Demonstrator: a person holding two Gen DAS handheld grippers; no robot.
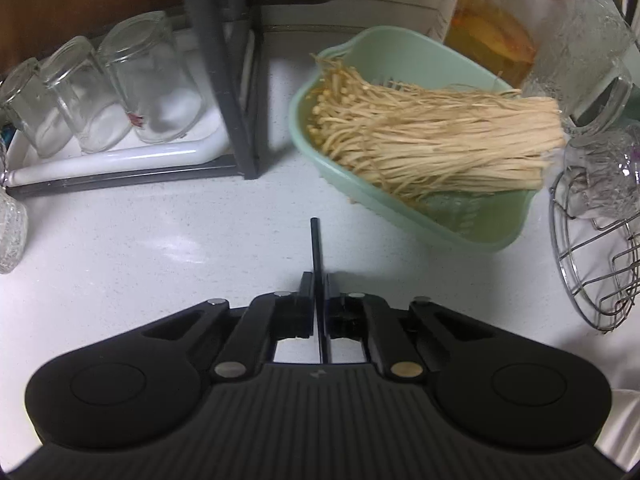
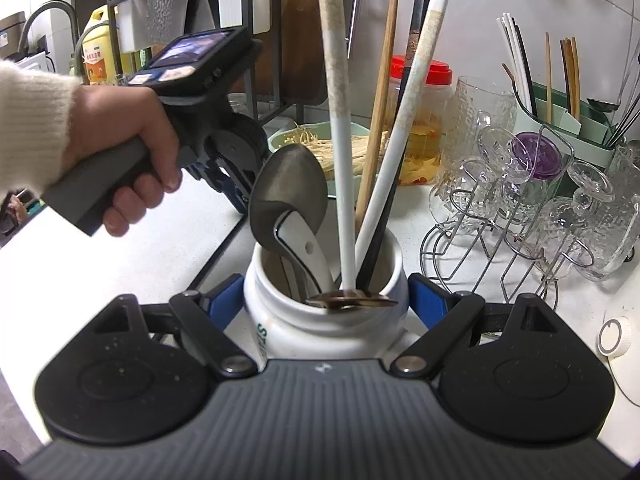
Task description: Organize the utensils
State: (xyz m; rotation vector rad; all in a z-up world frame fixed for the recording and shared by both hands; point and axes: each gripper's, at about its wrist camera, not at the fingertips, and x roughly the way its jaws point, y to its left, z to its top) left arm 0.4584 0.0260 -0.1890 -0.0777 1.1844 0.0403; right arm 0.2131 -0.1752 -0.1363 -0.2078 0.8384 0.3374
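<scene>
In the left wrist view my left gripper (image 1: 318, 280) is shut on a thin black chopstick (image 1: 315, 240), which pokes forward over the white counter (image 1: 160, 248). In the right wrist view my right gripper (image 2: 326, 300) has its blue fingers (image 2: 226, 300) pressed wide on both sides of a white ceramic jar (image 2: 320, 324). The jar holds a metal spoon (image 2: 288, 188), two long white-and-beige sticks (image 2: 336, 80), a wooden chopstick (image 2: 380, 100) and a black one (image 2: 394, 208). A person's hand (image 2: 120, 152) grips the other gripper's handle at the left.
A green colander (image 1: 352, 184) of enoki mushrooms lies just ahead to the right. Upturned glasses (image 1: 152, 80) stand on a white tray by a black rack post (image 1: 228, 80). A wire rack of glasses (image 2: 520, 208) and a green utensil holder (image 2: 560, 112) stand at the right.
</scene>
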